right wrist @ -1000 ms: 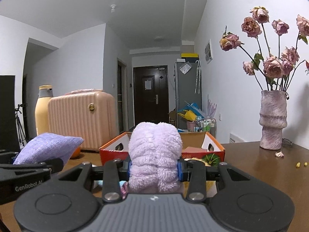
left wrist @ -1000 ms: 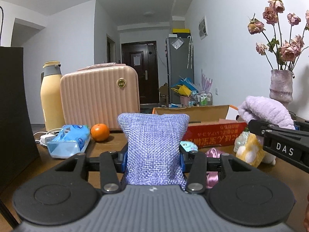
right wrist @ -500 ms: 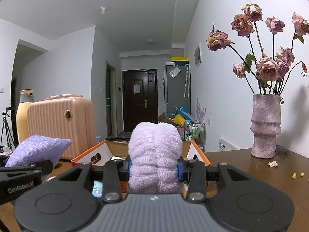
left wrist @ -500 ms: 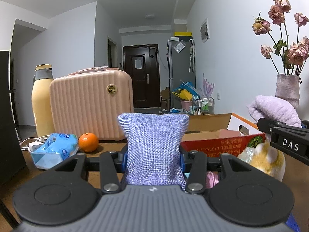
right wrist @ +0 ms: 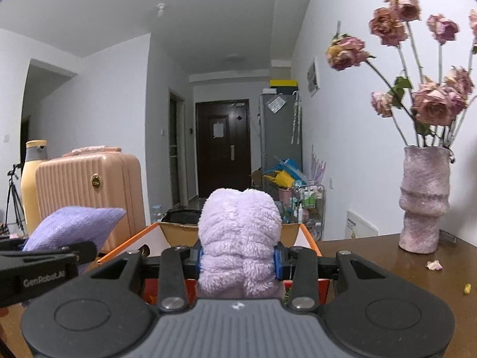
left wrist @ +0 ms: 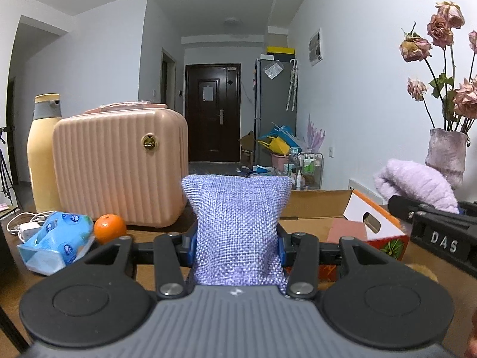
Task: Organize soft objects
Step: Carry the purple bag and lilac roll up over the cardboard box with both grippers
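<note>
- Your left gripper (left wrist: 237, 247) is clamped on the woven purple pouch (left wrist: 237, 226), holding it up off the table, with the cardboard box (left wrist: 316, 208) just behind it.
- Your right gripper (right wrist: 238, 261) is squeezing the fluffy lilac towel (right wrist: 240, 238), lined up with the same box.
- My guess: both are held high to clear the box rim before dropping in.

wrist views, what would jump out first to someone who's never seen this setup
In each view a soft thing fills the centre, clamped between blue pads: a woven lavender pouch in the left gripper, a fluffy lilac towel in the right gripper. Just beyond both sits an open orange-edged cardboard box. A ribbed pink suitcase stands at the left, a vase of dried roses at the right.
</note>
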Tool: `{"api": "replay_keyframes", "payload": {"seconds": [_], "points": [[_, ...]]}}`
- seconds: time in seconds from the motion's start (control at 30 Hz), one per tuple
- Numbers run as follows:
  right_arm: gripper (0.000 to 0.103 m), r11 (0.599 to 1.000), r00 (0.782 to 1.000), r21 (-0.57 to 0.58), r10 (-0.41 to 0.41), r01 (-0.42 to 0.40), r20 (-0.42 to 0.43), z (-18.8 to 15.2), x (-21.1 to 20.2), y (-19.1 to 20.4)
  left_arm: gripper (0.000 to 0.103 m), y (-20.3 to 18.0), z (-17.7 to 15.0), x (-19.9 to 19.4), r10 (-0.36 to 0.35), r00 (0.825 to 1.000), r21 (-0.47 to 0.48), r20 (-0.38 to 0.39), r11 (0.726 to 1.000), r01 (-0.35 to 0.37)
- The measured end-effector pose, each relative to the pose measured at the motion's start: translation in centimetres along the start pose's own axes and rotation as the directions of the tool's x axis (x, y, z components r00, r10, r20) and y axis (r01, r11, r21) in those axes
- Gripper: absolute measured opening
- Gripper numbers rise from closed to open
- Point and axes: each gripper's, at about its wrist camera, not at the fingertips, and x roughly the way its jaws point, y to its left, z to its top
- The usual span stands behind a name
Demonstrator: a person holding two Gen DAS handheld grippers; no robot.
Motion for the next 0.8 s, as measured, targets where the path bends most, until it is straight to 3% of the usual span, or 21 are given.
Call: {"api": "replay_keyframes", "payload": {"seconds": [0.3,0.8], "points": [[0.039,1.000,0.996,-0.012,0.019,-0.020,-0.087,1.5,3.5,-0.1,0.046,-1.4,1.4,3.0,-0.024,0.999,0.012,-0.044,1.000,0.024],[0.039,1.000,0.989,0.010,0.019,-0.017,-0.145,3.8,9.8,-2.1,0.046,-2.6,3.8,8.7,-0.063,0.993,-0.014,-0.096,0.998,0.062]]}}
